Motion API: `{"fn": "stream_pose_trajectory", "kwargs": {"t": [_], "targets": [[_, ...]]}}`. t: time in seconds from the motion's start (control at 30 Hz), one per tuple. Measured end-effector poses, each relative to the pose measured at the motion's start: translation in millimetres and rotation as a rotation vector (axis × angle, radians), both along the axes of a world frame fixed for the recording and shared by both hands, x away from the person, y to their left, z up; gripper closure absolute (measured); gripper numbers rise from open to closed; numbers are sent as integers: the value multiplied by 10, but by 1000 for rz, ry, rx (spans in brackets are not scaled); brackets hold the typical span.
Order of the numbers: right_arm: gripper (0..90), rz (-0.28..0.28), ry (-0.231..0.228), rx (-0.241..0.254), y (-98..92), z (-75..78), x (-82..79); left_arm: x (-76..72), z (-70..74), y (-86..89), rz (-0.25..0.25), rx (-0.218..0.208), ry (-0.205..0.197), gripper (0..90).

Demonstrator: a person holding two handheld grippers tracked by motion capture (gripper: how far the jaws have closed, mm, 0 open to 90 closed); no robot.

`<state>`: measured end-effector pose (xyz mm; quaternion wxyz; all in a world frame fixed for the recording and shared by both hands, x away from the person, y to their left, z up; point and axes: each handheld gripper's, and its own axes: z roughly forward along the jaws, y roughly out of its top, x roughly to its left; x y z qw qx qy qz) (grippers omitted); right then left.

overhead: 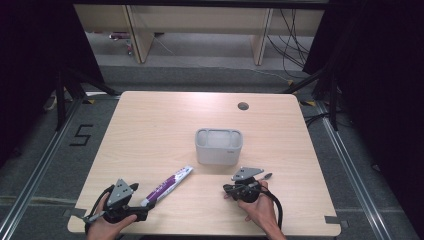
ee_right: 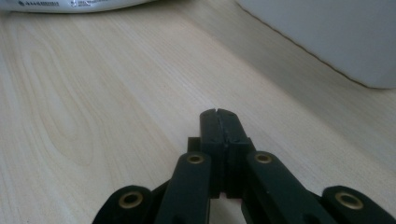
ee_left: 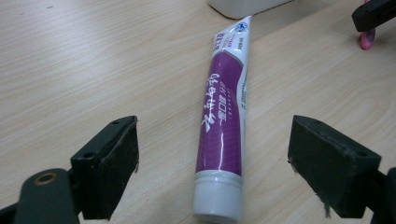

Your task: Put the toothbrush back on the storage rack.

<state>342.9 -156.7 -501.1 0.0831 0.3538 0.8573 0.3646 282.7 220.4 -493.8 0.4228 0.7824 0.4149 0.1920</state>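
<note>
A purple and white toothpaste tube lies flat on the wooden table, cap toward the near edge. My left gripper is open at the front left. In the left gripper view its jaws stand wide on either side of the tube near the white cap, with its pads clear of it. My right gripper rests low at the front right, pointing left. Its jaws are shut, pressed together, with nothing showing between them.
A white rectangular container stands at the table's middle, just beyond the right gripper; its wall is close on the right in the right gripper view. A small pink thing shows under the far gripper. A cable hole is at the back.
</note>
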Motion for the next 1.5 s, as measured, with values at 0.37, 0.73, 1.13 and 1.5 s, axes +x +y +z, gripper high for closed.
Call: {"fn": "stream_pose_trajectory", "kwargs": {"t": [0.37,0.73,1.13,1.5], "targets": [[900,59,8,-36,-19,-38,-19,-1,-1,-6,2,-7,-1,159],[900,64,31,-43,-122,-30,-183,1,1,0,0,0,0,159],[900,89,34,-64,-271,-2,-343,2,2,3,-1,4,2,159],[900,63,43,-47,-500,19,-516,9,-2,7,-4,7,4,160]]}}
